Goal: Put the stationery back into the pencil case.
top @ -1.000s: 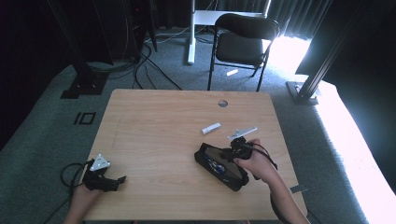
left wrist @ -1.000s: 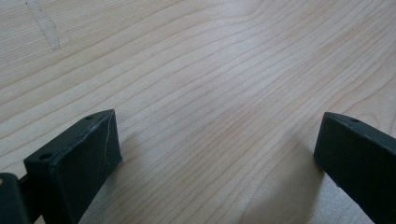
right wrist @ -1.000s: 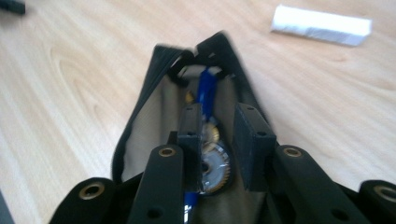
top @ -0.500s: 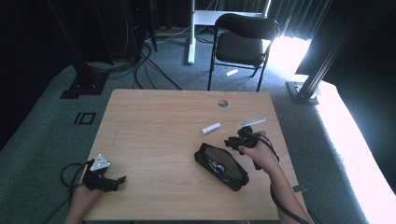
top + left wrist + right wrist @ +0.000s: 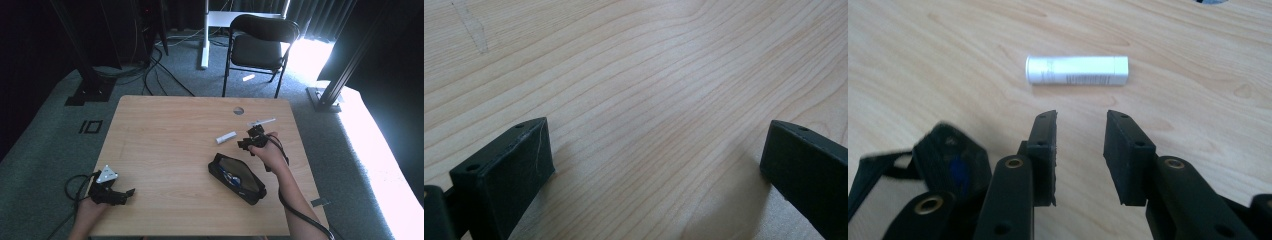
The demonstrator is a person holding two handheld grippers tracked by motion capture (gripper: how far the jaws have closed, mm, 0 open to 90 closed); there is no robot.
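Observation:
A white tube [image 5: 226, 137] lies on the wooden table [image 5: 165, 140]; in the right gripper view the white tube [image 5: 1077, 70] lies crosswise just ahead of the jaws. My right gripper [image 5: 243, 144] hovers beside it, its jaws a short way apart and just been opening, with nothing between them [image 5: 1080, 125]. A black zipped pouch [image 5: 237, 177] lies open nearer the person, and the pouch's edge [image 5: 943, 160] shows at the lower left. My left gripper [image 5: 128, 193] rests at the near left corner, jaws wide open over bare wood [image 5: 654, 150].
A thin clear-white strip [image 5: 261, 122] lies beyond the right gripper, near a round cable hole [image 5: 238, 110]. A black chair [image 5: 260, 47] stands behind the table. Cables trail from both grippers.
The right gripper has moved away from the pouch, farther up the table and toward the white tube, and its jaws have widened. The left gripper has stayed put.

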